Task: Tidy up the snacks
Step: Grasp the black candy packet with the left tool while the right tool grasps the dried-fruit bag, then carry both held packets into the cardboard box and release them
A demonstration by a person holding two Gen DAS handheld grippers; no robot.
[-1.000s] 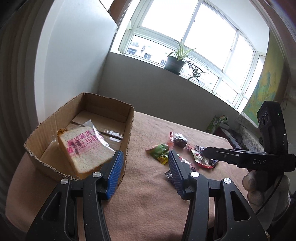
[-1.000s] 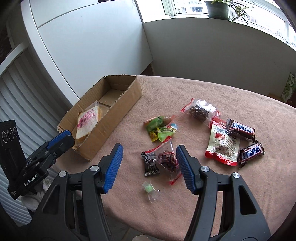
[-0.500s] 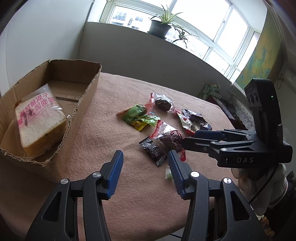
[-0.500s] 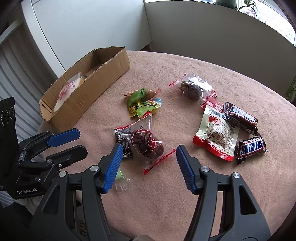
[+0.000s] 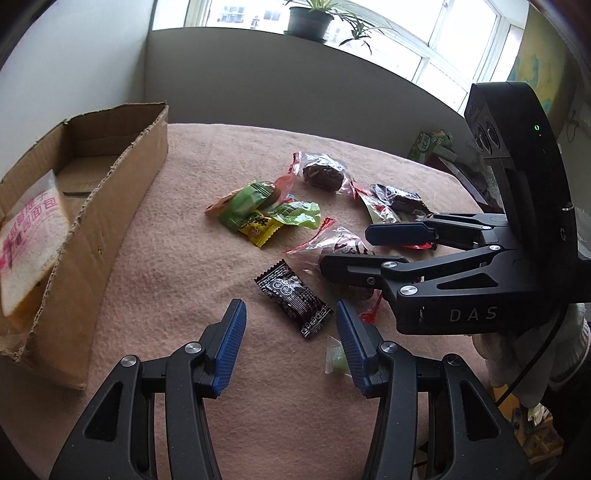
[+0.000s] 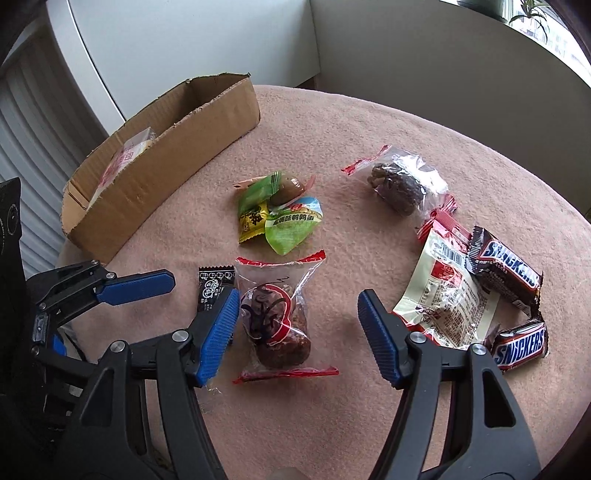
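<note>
Snacks lie on a pink cloth-covered table. My right gripper is open, low over a clear red-edged bag of brown pastries, which sits between its fingers. My left gripper is open, just short of a black candy wrapper. A small green candy lies by its right finger. A cardboard box at the left holds a wrapped bread slice. Green and yellow packets, another pastry bag, a white-red packet and two Snickers bars lie around.
The table's rounded edge runs close on the right and near side. A white cabinet and grey wall stand behind the box. A windowsill with potted plants is beyond the table.
Both grippers moved forward and down toward the snacks. The right one now straddles the pastry bag; the left one has turned from the box to the black wrapper.
</note>
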